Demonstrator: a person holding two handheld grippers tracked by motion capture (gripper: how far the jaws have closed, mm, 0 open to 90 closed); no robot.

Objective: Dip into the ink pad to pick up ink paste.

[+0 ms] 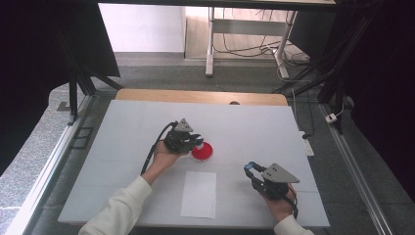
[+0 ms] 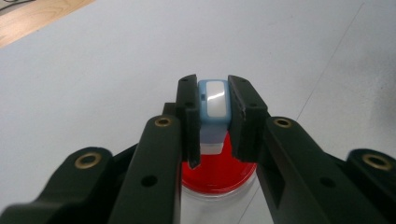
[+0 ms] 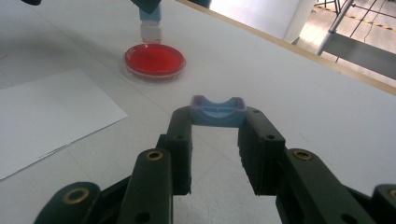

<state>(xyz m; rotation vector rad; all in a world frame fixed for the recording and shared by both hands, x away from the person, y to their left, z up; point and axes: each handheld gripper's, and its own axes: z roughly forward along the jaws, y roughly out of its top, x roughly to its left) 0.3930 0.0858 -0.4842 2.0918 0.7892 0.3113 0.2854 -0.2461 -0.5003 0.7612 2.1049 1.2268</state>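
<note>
Two grippers work a white table (image 1: 122, 147) as a person stamps from a red ink pad. At about ten o'clock from the table's middle, the left gripper (image 2: 213, 109) has its jaws clamped on a light blue stamp (image 2: 213, 103), holding it upright with its clear lower end over the round red ink pad (image 2: 219, 175); whether the end touches the ink cannot be told. At four o'clock, near the table's front edge, the right gripper (image 3: 217, 122) pinches the stamp's blue cap (image 3: 218, 111) between its jaw tips, well apart from the pad. A blank sheet of paper (image 1: 199, 194) lies at six o'clock, just below the pad. Inking looks like the step in hand. The next move likely calls for lifting the stamp straight off the pad, carrying it down to the sheet and pressing it flat, without tilting, while the cap waits aside.
</note>
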